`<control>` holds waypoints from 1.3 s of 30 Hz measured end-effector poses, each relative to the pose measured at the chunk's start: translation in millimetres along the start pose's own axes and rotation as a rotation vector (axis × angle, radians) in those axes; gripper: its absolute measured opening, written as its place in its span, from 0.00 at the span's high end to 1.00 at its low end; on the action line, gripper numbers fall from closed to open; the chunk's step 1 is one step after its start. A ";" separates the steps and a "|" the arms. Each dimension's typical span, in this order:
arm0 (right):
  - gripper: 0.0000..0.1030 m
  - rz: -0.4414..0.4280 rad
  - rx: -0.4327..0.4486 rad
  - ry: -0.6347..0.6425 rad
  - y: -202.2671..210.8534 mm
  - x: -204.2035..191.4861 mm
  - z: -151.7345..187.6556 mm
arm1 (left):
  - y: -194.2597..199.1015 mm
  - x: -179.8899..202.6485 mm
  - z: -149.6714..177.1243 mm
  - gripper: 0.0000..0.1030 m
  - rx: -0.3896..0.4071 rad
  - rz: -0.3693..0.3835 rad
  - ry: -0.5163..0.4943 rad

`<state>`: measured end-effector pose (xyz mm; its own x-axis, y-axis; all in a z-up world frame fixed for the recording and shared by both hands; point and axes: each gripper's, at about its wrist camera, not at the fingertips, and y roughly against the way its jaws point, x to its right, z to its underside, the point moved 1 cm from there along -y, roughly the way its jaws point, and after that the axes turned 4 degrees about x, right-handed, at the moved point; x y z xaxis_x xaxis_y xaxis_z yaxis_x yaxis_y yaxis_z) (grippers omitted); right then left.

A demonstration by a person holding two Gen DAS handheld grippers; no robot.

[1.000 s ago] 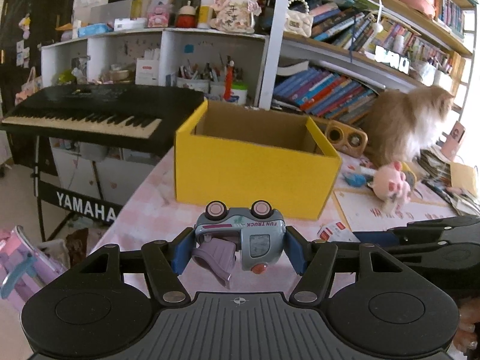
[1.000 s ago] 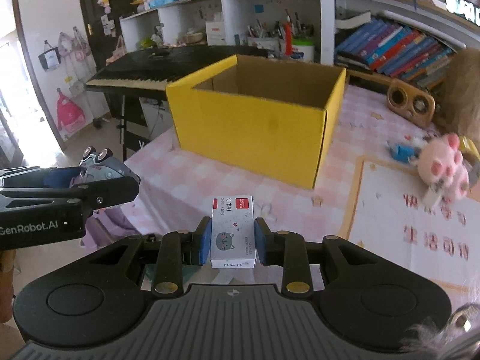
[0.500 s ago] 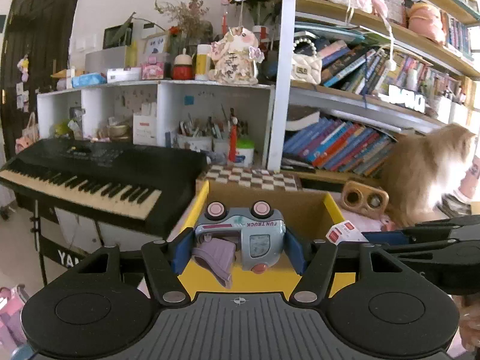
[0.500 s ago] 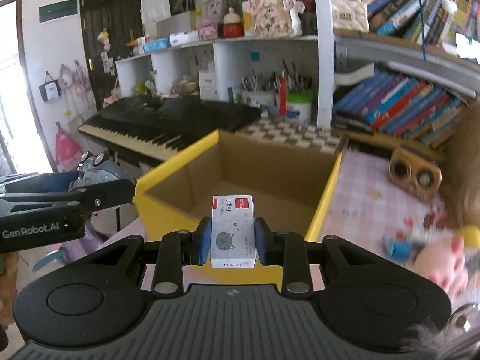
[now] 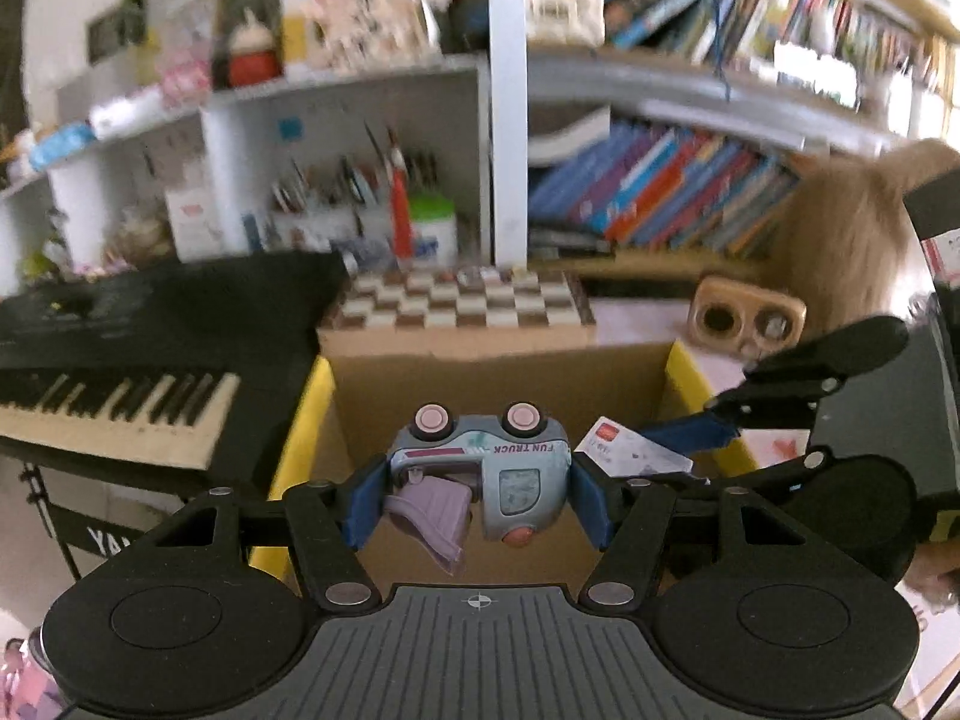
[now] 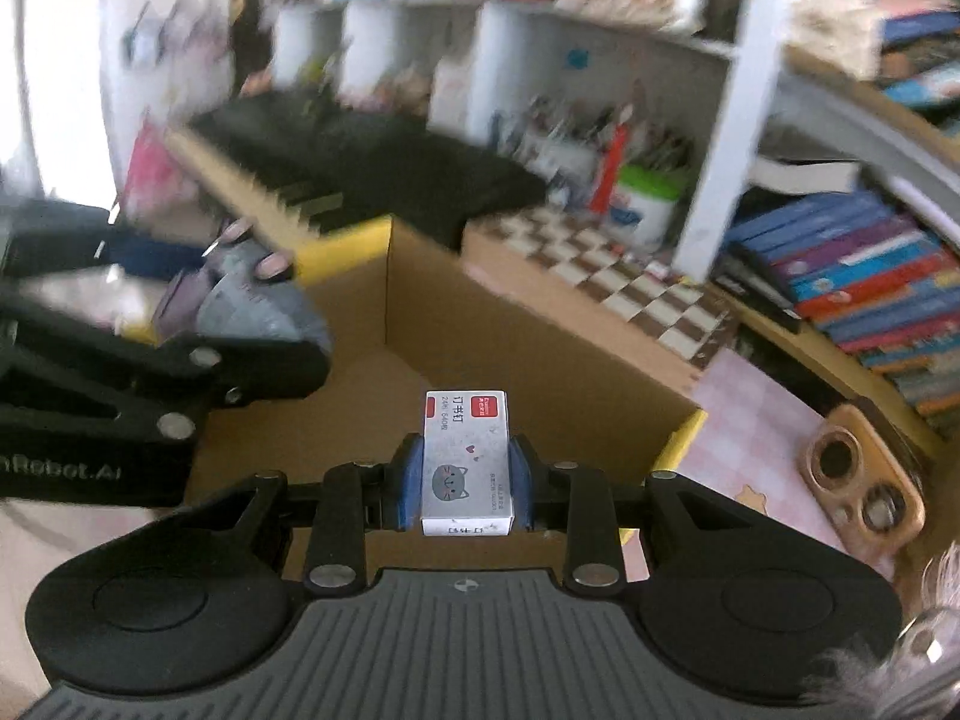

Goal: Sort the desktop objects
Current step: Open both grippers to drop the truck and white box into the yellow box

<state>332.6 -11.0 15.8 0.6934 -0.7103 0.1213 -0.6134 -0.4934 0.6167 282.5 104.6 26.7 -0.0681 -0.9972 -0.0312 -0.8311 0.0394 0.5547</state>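
Jaws on both grippers are clamped: left gripper (image 5: 477, 495) squeezes a light, hard blue-grey plastic toy truck (image 5: 486, 480) by its sides, right gripper (image 6: 465, 483) pinches a small white cardboard staple box (image 6: 467, 462), both over the open yellow cardboard box (image 6: 384, 324) just ahead.

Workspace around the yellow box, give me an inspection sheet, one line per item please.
Surface: pink checked tablecloth, seen right of the box.
Job's things: yellow cardboard box open, its visible floor bare; toy truck and small white staple box both held above the opening.
Clutter: wooden two-holed toy, chessboard behind the box.
Grippers: left gripper shut on the toy truck; right gripper shut on the staple box.
Cables: nothing seen.
Surroundings: black keyboard, bookshelves, pen pots, a furry animal; background blurred.
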 end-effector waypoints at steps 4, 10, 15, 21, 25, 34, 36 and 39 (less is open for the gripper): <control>0.73 -0.037 -0.114 0.128 -37.5 8.2 -0.7 | -34.8 1.3 -2.6 0.39 -0.103 0.009 -0.035; 0.73 -0.055 -0.233 0.294 -73.9 12.7 6.9 | -69.5 9.2 5.8 0.38 -0.243 0.009 -0.072; 0.73 -0.095 -0.281 0.355 -87.3 11.9 11.9 | -81.2 9.8 9.2 0.38 -0.326 0.016 -0.089; 0.73 -0.117 -0.290 0.369 -88.5 9.3 12.2 | -84.5 7.7 8.9 0.38 -0.362 0.037 -0.069; 0.73 -0.111 -0.280 0.354 -88.7 10.0 9.9 | -83.5 5.9 6.9 0.37 -0.347 0.037 -0.045; 0.58 -0.053 -0.166 0.245 -63.4 18.0 5.7 | -53.5 1.9 1.1 0.18 -0.222 -0.017 -0.022; 0.55 -0.033 -0.133 0.204 -51.6 20.1 4.1 | -39.4 1.7 -1.0 0.17 -0.172 -0.028 -0.010; 0.55 -0.001 -0.071 0.143 -32.5 24.4 2.1 | -19.4 2.8 -3.8 0.17 -0.106 -0.040 0.015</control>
<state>368.7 -13.4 -3.0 0.7437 -0.6286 0.2275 -0.5881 -0.4534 0.6697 300.5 100.7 19.0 -0.0273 -0.9987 -0.0426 -0.7696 -0.0062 0.6385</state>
